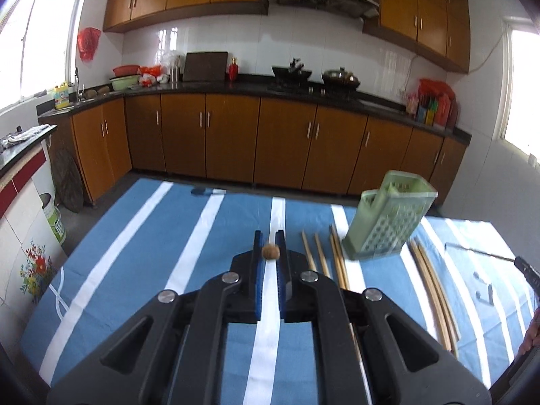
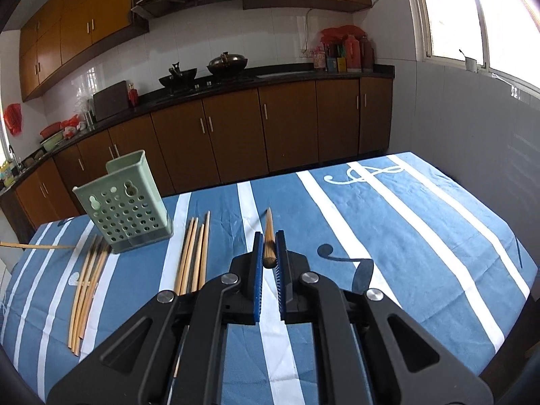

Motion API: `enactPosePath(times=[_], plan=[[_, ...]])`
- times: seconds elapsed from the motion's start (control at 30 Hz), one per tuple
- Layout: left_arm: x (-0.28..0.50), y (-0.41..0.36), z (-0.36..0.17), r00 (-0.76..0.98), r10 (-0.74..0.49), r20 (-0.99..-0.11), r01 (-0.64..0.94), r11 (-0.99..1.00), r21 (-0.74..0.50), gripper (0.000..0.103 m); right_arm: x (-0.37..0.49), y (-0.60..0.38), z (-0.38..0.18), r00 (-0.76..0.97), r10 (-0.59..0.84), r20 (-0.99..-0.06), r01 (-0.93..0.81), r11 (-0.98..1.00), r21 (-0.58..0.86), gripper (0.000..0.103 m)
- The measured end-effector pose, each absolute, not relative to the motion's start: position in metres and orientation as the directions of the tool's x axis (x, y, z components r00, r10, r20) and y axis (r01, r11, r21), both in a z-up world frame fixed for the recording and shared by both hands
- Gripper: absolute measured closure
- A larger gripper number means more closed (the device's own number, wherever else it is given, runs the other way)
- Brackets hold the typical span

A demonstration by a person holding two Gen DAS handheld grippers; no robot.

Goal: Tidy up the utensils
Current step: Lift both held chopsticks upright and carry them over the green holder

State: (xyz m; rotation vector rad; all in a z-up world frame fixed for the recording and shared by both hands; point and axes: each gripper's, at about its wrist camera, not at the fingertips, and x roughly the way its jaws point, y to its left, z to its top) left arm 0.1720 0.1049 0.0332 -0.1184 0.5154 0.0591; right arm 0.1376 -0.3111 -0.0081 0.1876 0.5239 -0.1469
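Chopsticks, pale slender wooden rods, lie in loose bundles [image 2: 87, 290] [image 2: 194, 253] on the striped cloth [image 2: 422, 236] either side of the green perforated holder [image 2: 126, 207], all ahead-left of the right gripper [image 2: 269, 253]. Left gripper [image 1: 270, 251] pinches one chopstick [image 1: 270, 252] seen end-on; the right one is clamped on another chopstick [image 2: 268, 236] pointing forward. Likely risk: each thin rod, held near one end, may pivot or slip, missing the holder's opening or tipping the light holder.

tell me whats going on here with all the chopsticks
A person holds a tool in each hand over a blue striped tablecloth. The left tool grips one chopstick end-on, and the right tool grips another chopstick. The green holder stands between two loose bunches of chopsticks lying flat on the cloth. No chopstick shows above the holder's rim.
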Motion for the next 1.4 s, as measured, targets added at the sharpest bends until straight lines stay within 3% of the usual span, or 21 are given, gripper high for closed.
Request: enactPosePath(times=[0.53, 0.83, 1.0, 1.17, 1.4], plan=[[0.190, 0.098, 0.099, 0.916, 0.027, -0.401, -0.057, 0.997, -0.061, 0.095, 0.168, -0.311, 0.065, 0.925, -0.026, -0.380, 0.101, 0.979, 0.180, 0.096], [0.202, 0.078, 0.174, 0.952, -0.068, -0.298, 0.040, 0.994, -0.099, 0.095, 0.179, -0.297, 0.151, 0.983, 0.062, -0.171, -0.018, 0.968, 0.251, 0.095], [0.210, 0.051, 0.204, 0.957, -0.153, -0.246, 0.120, 0.982, -0.144, 0.095, 0.185, -0.284, 0.171, 0.990, 0.118, -0.079, -0.091, 0.953, 0.289, 0.096], [0.223, 0.021, 0.204, 0.950, -0.199, -0.240, 0.167, 0.975, -0.148, 0.095, 0.200, -0.268, 0.163, 0.981, 0.177, -0.084, -0.146, 0.946, 0.290, 0.096], [0.246, -0.007, 0.164, 0.915, -0.223, -0.336, 0.185, 0.972, -0.143, 0.095, 0.224, -0.254, 0.136, 0.963, 0.207, -0.174, -0.152, 0.947, 0.281, 0.096]])
